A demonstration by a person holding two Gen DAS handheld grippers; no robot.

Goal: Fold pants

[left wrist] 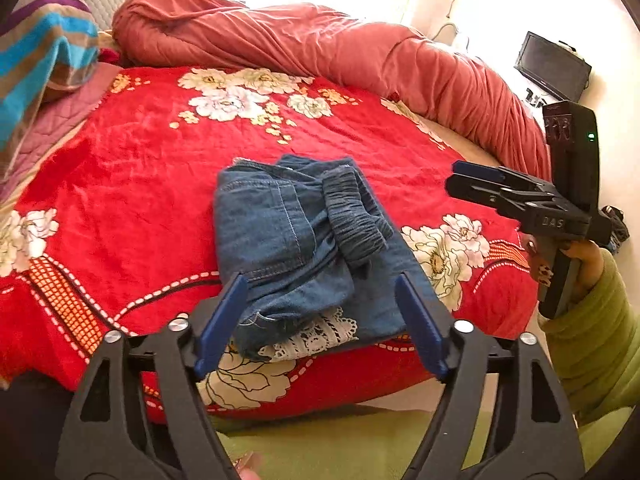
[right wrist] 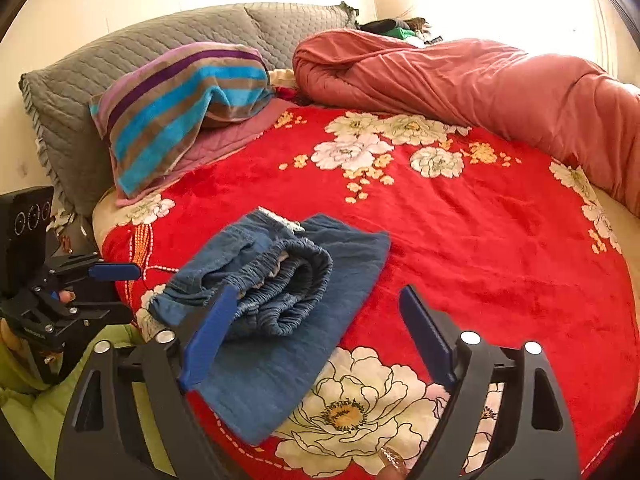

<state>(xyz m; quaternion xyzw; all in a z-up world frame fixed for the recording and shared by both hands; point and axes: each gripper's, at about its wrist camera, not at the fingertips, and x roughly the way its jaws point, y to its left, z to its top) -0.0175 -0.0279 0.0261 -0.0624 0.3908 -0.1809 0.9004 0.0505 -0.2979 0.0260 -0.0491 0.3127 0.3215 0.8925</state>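
Note:
Blue denim pants (left wrist: 304, 248) lie folded in a bundle on the red floral blanket (left wrist: 140, 168), elastic waistband on top and white lace trim at the near edge. They also show in the right wrist view (right wrist: 280, 312). My left gripper (left wrist: 320, 292) is open and empty, held just above the near end of the bundle. My right gripper (right wrist: 316, 304) is open and empty, over the bundle's right side. It also shows in the left wrist view (left wrist: 476, 178), hovering to the right of the pants.
A rolled salmon duvet (left wrist: 320, 44) lies along the far side of the bed. A striped towel (right wrist: 180, 108) and grey pillows (right wrist: 120, 64) are at the head. A dark screen (left wrist: 554, 66) stands off the bed at the right.

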